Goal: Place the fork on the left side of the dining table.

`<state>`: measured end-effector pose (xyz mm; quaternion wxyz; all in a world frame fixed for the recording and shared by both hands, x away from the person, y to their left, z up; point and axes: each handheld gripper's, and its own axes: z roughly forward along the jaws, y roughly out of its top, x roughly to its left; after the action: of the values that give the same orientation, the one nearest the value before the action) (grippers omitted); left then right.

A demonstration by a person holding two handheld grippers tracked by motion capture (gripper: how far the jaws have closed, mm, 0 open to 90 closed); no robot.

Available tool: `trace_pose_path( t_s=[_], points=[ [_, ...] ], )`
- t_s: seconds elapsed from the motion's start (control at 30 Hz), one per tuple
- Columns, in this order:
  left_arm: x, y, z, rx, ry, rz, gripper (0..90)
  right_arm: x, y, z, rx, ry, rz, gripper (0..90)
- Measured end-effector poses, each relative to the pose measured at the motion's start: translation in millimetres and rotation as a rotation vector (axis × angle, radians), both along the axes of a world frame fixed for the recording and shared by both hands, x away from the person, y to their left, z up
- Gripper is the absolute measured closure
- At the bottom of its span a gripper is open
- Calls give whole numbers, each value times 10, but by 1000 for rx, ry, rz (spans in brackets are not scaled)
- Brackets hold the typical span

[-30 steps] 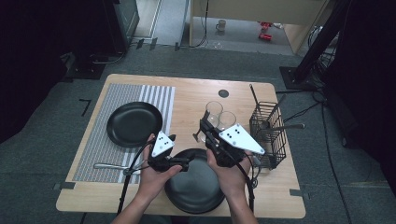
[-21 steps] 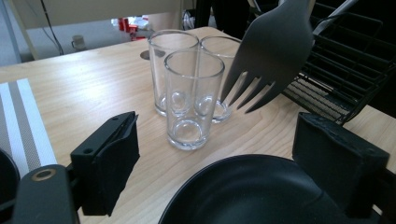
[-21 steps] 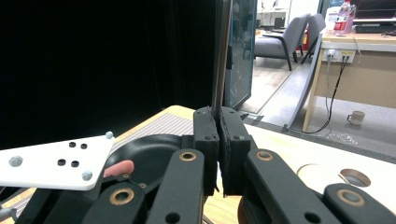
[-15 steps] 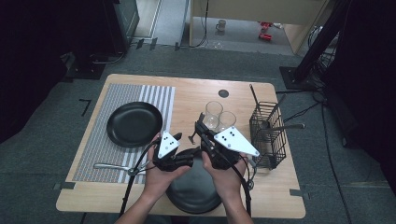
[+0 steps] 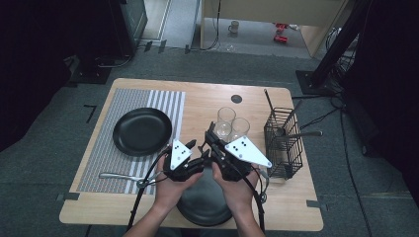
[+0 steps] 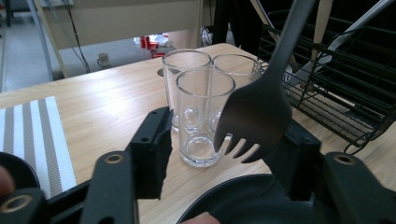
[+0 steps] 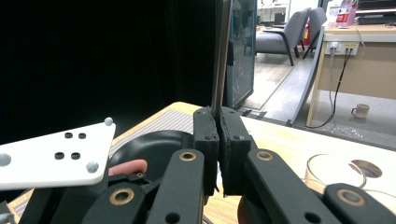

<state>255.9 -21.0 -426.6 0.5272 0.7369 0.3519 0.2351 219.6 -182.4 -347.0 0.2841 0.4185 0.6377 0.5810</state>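
- Presently, right gripper (image 7: 219, 154) clamps the handle of a dark metal fork (image 6: 254, 119); fork head hangs between left gripper (image 6: 224, 154) jaws, which have just been closing, not yet pressing.
- Three clear drinking glasses (image 6: 205, 116) stand just behind; black wire cutlery basket (image 6: 336, 93) beside them.
- Black round plate (image 5: 205, 202) lies beneath both hands.

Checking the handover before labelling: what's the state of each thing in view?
left tool: open, jaws have just been closing, fork head between them, not pressed
right tool: shut on the fork's handle
fork: upright, tines down
glasses: three, upright, empty
far plate: empty, on striped mat
near plate: flat, visible part bare
silver utensil: lying flat on the mat
wire rack: upright, utensils standing in it
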Motion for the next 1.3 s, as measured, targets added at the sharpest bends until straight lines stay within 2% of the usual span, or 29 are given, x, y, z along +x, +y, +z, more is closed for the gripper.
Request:
trace_pose_path(
  t_s=[0.2,0.4,0.6,0.67,1.03,1.3],
  points=[
    [1,-24,-14,4,11,-11,575,-16,18,-14,-18,-11,-18,880],
    [11,-22,-22,5,29,-25,683,-12,10,-33,-5,-2,-28,879],
    [32,7,-22,-8,51,-48,715,-17,13,-43,-9,-6,-20,867],
    [39,18,-21,-10,55,-46,754,-23,14,-47,-10,-5,-14,853],
    [113,106,-13,-65,123,-53,877,-26,28,-87,-26,-15,13,821],
    [138,156,10,-73,175,-85,892,2,23,-157,-48,-14,42,822]
  ],
)
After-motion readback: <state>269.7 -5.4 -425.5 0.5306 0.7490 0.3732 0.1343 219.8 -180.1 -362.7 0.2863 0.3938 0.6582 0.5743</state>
